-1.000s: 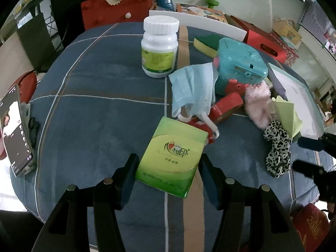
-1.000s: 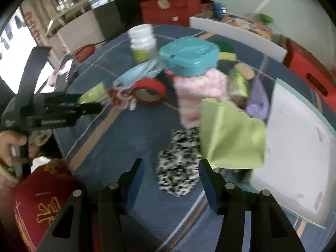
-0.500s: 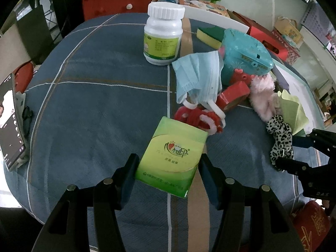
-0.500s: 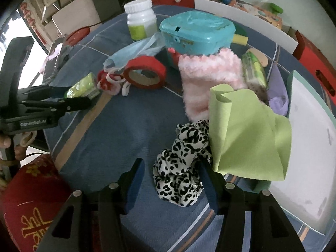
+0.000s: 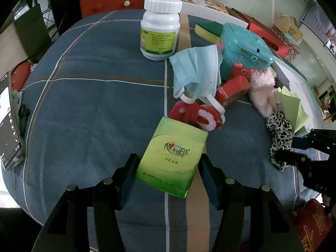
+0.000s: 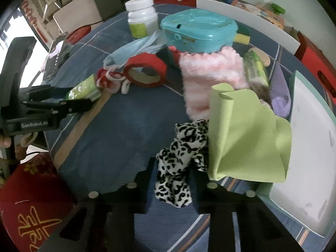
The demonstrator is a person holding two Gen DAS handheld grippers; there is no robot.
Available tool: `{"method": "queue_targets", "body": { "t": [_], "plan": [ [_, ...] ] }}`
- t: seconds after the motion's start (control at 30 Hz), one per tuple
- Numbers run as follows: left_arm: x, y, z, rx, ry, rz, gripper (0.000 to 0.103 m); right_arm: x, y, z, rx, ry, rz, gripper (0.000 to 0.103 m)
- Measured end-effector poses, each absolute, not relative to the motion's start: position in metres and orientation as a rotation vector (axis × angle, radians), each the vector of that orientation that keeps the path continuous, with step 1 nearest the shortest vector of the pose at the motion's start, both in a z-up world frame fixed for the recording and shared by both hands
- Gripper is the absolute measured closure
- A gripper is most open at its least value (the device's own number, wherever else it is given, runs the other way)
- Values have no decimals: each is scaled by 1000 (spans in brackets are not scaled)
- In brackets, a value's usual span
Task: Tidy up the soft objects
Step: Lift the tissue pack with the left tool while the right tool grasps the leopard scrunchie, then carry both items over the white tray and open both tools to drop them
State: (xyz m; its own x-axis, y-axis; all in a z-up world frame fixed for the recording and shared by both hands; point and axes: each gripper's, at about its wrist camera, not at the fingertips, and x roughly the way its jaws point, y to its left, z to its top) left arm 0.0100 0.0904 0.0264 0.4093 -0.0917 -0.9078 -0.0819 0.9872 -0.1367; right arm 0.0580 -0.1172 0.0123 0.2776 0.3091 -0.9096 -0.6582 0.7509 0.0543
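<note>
Change: the right gripper (image 6: 172, 174) has sunk onto the black-and-white leopard-print fabric scrunchie (image 6: 180, 157) and its jaws have just been closing, with that fabric now between them; the left gripper (image 5: 168, 169) is as it was.
Right grip: pinched on the scrunchie's near end, the rest trailing away ahead of the fingertips.
Left grip: clamped on the flat green pack of tissues (image 5: 173, 156), which sits squarely between the pads.
Handling: the scrunchie looks light, limp and compressible; a bunched fold is a safe hold, though it may drag its neighbour.
Just beyond: the lime-green cloth (image 6: 247, 134) touches the scrunchie's right side.
Farther: the fluffy pink sock (image 6: 210, 73) lies past both, against the teal plastic box (image 6: 199, 31).
</note>
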Motion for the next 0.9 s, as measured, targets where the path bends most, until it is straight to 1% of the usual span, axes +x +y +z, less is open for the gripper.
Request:
{"method": "queue_targets", "body": {
  "t": [0.03, 0.13, 0.23, 0.6, 0.9],
  "plan": [
    [10, 90, 26, -169, 1150, -6, 43, 58, -119, 14, -358, 1109, 674, 82],
    [10, 90, 26, -168, 1151, -6, 43, 54, -122, 19, -359, 1085, 683, 87],
    [10, 90, 27, -168, 1148, -7, 43, 49, -124, 24, -357, 1066, 696, 88],
    [3, 93, 45, -168, 1110, 10, 43, 35, -143, 52, -266, 980, 790, 89],
    [-1, 98, 66, -166, 1069, 39, 43, 36, -149, 94, -175, 877, 832, 89]
  ]
}}
